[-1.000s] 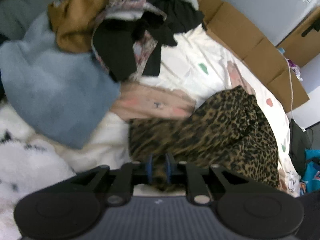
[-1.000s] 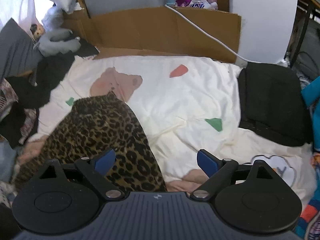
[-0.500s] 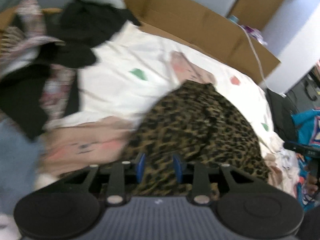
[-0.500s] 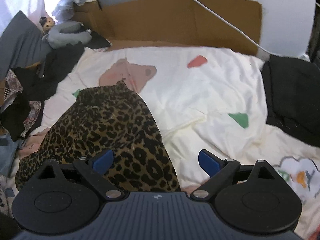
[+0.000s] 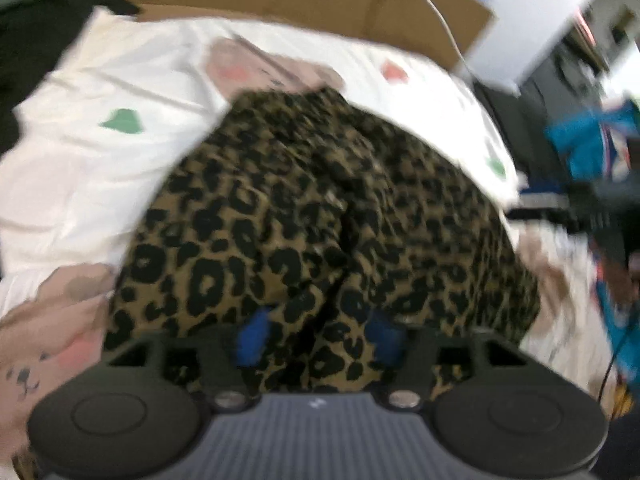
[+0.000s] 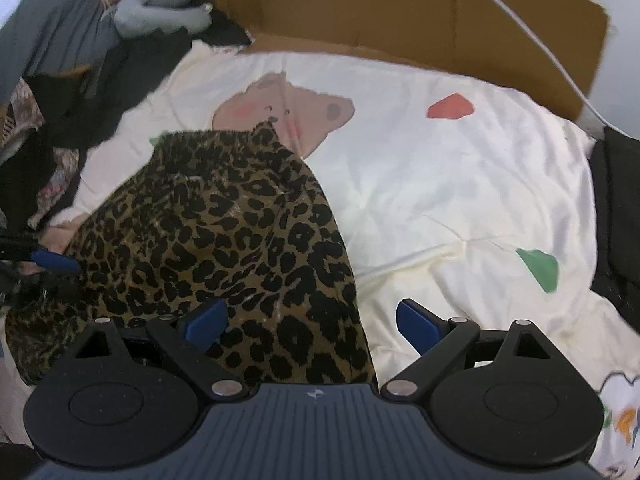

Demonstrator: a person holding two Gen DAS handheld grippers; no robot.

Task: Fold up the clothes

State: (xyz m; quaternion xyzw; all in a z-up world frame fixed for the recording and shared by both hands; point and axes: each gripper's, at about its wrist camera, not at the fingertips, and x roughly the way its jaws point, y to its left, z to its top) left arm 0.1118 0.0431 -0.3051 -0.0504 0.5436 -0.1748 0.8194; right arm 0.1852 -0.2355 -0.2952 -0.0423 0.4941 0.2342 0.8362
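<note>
1. Left wrist view: my left gripper has its jaws spread, with the leopard garment bunched between them on the bed. I should close on one edge only.
2. Right wrist view: my right gripper has its jaws wide apart over the garment's near edge; better to pinch its corner.

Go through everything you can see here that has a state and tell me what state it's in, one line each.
left gripper: open, leopard fabric between its fingers.
right gripper: open wide, holding nothing.
leopard-print garment: unfolded, rumpled on the bed.
white printed duvet: spread out, creased.
black garment: lying at the bed's right edge, fold unclear.
clothes pile: heaped, unfolded.
</note>
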